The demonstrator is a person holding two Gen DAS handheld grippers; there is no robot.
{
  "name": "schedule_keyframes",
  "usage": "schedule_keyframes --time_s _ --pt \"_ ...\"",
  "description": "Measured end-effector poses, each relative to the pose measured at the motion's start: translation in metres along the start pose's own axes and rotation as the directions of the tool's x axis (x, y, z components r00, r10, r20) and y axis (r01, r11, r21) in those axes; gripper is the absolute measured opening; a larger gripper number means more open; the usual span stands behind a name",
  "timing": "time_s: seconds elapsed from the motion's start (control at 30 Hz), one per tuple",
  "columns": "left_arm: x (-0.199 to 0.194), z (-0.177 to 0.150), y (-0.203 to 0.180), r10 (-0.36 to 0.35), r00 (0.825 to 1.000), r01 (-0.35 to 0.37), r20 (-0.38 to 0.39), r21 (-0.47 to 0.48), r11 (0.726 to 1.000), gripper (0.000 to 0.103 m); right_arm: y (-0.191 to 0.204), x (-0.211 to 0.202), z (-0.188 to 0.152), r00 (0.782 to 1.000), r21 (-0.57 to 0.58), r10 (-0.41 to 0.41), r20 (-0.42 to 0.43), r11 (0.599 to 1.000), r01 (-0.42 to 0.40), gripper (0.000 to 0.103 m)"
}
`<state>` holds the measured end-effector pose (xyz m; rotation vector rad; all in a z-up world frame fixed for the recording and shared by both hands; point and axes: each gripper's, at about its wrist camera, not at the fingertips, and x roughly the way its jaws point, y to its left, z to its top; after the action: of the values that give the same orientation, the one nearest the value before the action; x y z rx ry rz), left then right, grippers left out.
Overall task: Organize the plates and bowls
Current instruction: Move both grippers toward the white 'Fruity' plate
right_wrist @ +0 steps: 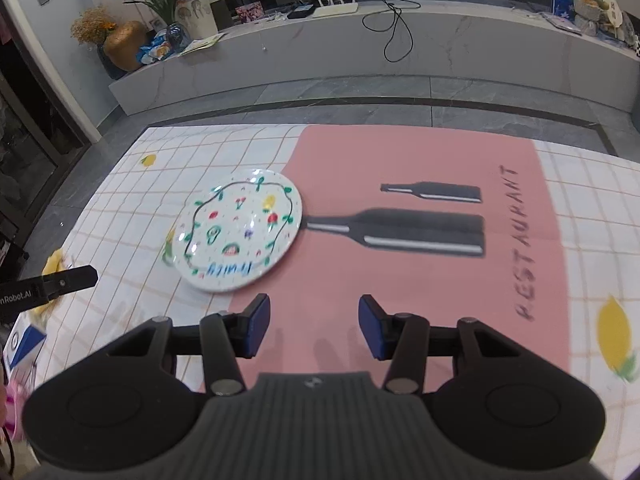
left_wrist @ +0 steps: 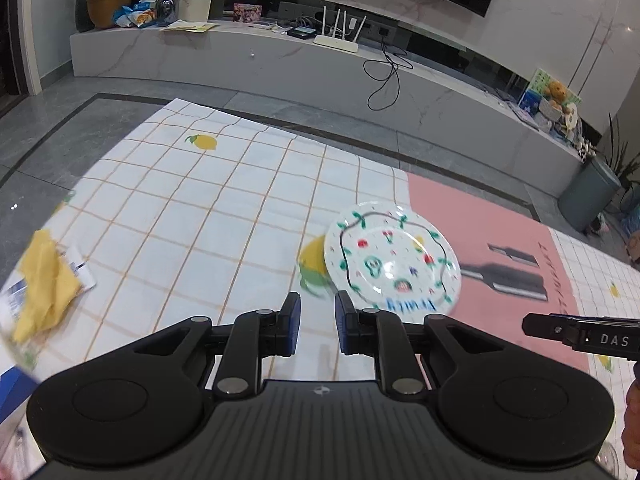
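A white plate (left_wrist: 392, 260) painted with fruit and green vines lies flat on the checked tablecloth (left_wrist: 180, 208), its right edge over the pink placemat (left_wrist: 492, 232). My left gripper (left_wrist: 317, 310) is open and empty, just left of the plate's near rim. In the right wrist view the plate (right_wrist: 240, 236) lies ahead and to the left. My right gripper (right_wrist: 313, 314) is open and empty above the pink placemat (right_wrist: 420, 280), apart from the plate. The right gripper's finger (left_wrist: 560, 326) shows at the left view's right edge. No bowl is in view.
A yellow cloth (left_wrist: 44, 284) and paper packets lie at the table's left edge. A blue-and-white box (right_wrist: 22, 344) sits at the near left. Beyond the table are grey floor and a marble TV bench (left_wrist: 280, 64) with a router, vases and clutter.
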<state>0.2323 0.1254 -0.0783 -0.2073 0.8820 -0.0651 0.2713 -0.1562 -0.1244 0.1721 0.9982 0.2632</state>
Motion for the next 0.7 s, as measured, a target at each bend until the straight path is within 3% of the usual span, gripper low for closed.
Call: schedule_keyframes --time_s 0.1,0.3,0.7 --pt "0.021 0.002 0.010 -0.033 0.999 0.034 0.020 -0.048 0.998 0.033 0.001 0.023 0.012 1.000 0.027 0.006 -0.007 1.000 -0.006 0.049" --pt "0.055 -0.002 0.017 -0.061 0.997 0.065 0.048 -0.075 0.995 0.038 -0.004 0.059 0.027 1.000 0.086 0.012 0.009 0.996 -0.013 0.049" --pt "0.090 0.003 0.009 -0.109 0.992 0.113 0.068 -0.056 0.992 0.039 -0.006 0.097 0.035 0.998 0.093 0.040 0.045 0.995 -0.044 0.044"
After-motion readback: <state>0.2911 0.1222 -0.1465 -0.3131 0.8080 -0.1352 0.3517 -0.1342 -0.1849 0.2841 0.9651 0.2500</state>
